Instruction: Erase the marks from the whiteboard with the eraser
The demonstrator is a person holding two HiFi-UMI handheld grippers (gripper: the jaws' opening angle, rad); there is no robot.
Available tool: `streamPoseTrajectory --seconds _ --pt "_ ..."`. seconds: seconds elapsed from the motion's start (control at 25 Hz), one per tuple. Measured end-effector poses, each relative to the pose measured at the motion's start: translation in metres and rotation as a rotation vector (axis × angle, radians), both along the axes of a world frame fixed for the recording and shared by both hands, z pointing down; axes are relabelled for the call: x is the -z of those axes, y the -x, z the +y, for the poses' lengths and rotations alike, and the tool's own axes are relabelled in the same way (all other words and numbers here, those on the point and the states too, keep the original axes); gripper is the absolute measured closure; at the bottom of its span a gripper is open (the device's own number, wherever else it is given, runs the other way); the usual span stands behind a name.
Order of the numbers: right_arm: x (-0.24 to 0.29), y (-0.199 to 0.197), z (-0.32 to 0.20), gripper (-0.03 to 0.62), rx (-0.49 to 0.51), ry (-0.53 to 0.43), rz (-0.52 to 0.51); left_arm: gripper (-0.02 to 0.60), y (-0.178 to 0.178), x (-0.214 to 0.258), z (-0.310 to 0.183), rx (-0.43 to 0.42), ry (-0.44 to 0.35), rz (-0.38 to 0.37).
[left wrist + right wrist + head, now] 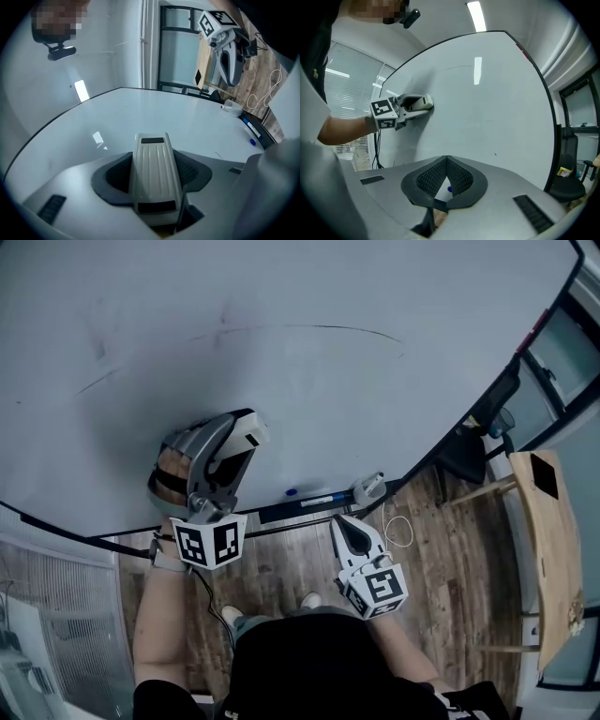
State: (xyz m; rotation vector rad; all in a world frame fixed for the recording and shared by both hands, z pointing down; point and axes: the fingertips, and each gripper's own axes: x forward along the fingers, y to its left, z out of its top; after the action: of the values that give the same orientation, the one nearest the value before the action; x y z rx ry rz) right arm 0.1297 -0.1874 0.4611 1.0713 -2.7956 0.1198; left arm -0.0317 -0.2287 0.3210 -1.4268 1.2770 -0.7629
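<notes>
The whiteboard (309,399) fills the upper head view and carries a thin curved dark line (309,330) running from left to right. My left gripper (242,439) is shut on a pale ribbed eraser (253,433), whose end is against the board's lower part, well below that line. In the left gripper view the eraser (154,173) lies lengthwise between the dark pads. The right gripper view shows the same eraser (421,102) on the board. My right gripper (349,529) hangs below the board's lower edge, shut and with nothing in it (446,163).
A tray along the board's lower edge holds a blue marker (305,493) and a small white object (368,488). A black chair (469,454) and a wooden table (553,559) stand to the right. A white cable (398,526) lies on the wooden floor.
</notes>
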Motion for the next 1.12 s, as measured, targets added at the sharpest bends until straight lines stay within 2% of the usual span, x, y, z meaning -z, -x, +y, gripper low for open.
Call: streamPoseTrajectory --seconds 0.24,0.56,0.68,0.76,0.88,1.12 --pt "0.01 0.057 0.009 0.566 0.064 -0.017 -0.008 0.318 0.062 0.049 0.027 0.003 -0.049 0.078" --pt "0.018 0.128 0.027 0.566 0.117 -0.026 -0.028 0.318 0.149 0.109 0.071 0.007 -0.132 0.243" --pt "0.019 0.147 0.033 0.566 0.133 -0.028 -0.031 0.318 0.172 0.129 0.083 0.021 -0.132 0.228" --pt "0.021 0.154 0.035 0.566 0.138 -0.033 -0.032 0.318 0.181 0.134 0.087 0.029 -0.12 0.209" --pt "0.022 0.159 0.036 0.566 0.138 -0.039 -0.033 0.318 0.185 0.134 0.089 0.025 -0.114 0.225" --pt "0.024 0.156 0.037 0.566 0.14 -0.05 -0.03 0.318 0.172 0.135 0.081 0.001 -0.136 0.252"
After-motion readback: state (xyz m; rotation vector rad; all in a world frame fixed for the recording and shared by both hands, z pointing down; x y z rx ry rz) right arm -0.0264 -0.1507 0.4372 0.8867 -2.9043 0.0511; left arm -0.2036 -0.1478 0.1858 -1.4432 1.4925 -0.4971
